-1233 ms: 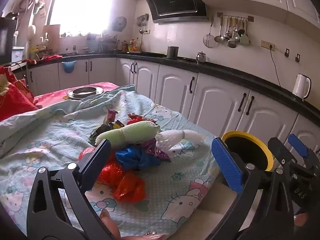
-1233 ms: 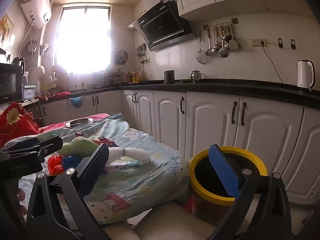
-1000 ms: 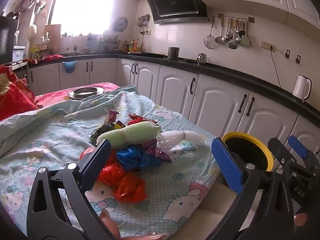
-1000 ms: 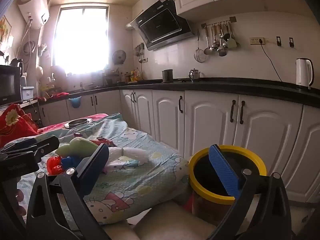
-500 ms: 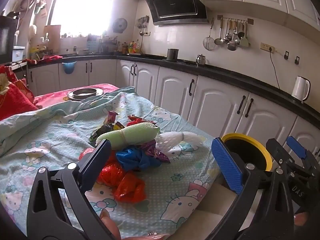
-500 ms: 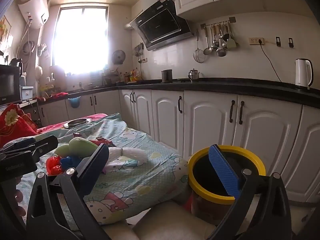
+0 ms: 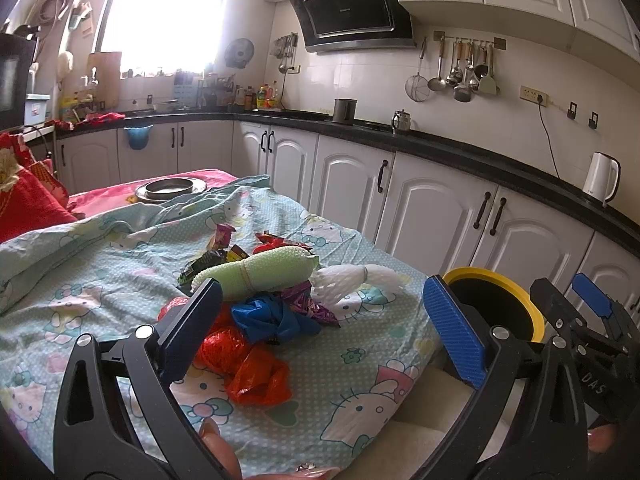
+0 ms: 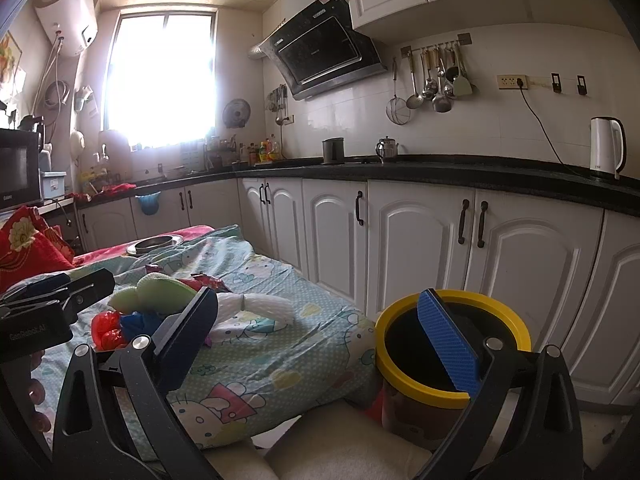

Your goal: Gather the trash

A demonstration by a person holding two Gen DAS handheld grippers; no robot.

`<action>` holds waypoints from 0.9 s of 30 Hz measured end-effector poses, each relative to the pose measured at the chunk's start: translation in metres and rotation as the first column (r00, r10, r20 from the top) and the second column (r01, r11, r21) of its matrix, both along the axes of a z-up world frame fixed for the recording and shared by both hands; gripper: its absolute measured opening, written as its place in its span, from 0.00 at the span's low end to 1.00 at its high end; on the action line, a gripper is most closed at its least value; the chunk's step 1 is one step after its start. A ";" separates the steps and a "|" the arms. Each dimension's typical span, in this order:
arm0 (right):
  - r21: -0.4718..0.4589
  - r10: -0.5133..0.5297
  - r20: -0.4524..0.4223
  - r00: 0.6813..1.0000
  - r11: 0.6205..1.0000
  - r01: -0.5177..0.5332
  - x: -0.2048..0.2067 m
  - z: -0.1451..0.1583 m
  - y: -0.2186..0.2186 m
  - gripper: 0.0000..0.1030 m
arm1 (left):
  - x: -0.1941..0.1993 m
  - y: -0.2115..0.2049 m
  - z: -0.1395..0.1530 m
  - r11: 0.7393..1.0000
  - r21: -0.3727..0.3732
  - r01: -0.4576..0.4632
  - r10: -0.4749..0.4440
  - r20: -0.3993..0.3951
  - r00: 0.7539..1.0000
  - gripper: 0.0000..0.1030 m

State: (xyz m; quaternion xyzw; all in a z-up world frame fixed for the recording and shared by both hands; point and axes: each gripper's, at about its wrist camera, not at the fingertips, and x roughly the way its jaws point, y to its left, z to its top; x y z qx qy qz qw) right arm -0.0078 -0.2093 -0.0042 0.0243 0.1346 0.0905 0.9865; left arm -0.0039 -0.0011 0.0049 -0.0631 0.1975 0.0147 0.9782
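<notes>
A pile of trash lies on a table under a blue cartoon-cat cloth (image 7: 100, 280): a green foam net (image 7: 256, 270), a white foam net (image 7: 352, 278), a blue bag (image 7: 272, 318), red plastic bags (image 7: 248, 368) and snack wrappers (image 7: 222, 240). My left gripper (image 7: 320, 328) hovers open just before the pile, empty. A yellow-rimmed bin (image 7: 496, 304) stands off the table's right end. My right gripper (image 8: 320, 336) is open and empty near the bin (image 8: 452, 344), with the pile (image 8: 152, 300) to its left. The left gripper's body (image 8: 48, 304) shows at the left edge.
White cabinets (image 7: 432, 216) under a black counter run behind the table and bin. A metal dish (image 7: 172, 190) sits at the table's far end on a pink cloth. A red cushion (image 7: 28, 200) lies far left. A white kettle (image 8: 606, 146) stands on the counter.
Both views have shifted only slightly; the grippers stay open and the trash pile has not moved.
</notes>
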 end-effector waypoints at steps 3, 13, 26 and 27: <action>-0.001 -0.001 0.000 1.000 1.000 0.001 0.000 -0.001 0.001 0.94 | 0.000 0.000 0.000 1.000 0.001 0.000 0.000 0.000 1.000 0.90; -0.002 0.007 -0.002 1.000 1.000 -0.007 0.000 -0.002 0.000 0.94 | -0.001 0.000 0.001 1.000 0.001 0.000 0.000 -0.001 1.000 0.90; -0.005 0.085 -0.041 0.995 0.996 -0.086 0.006 -0.005 0.007 0.94 | 0.005 0.010 -0.003 1.000 -0.002 -0.023 0.023 -0.013 1.000 0.90; -0.006 0.093 -0.050 0.994 0.996 -0.094 0.008 -0.005 0.009 0.94 | 0.007 0.013 -0.003 0.999 -0.001 -0.033 0.033 -0.018 0.999 0.90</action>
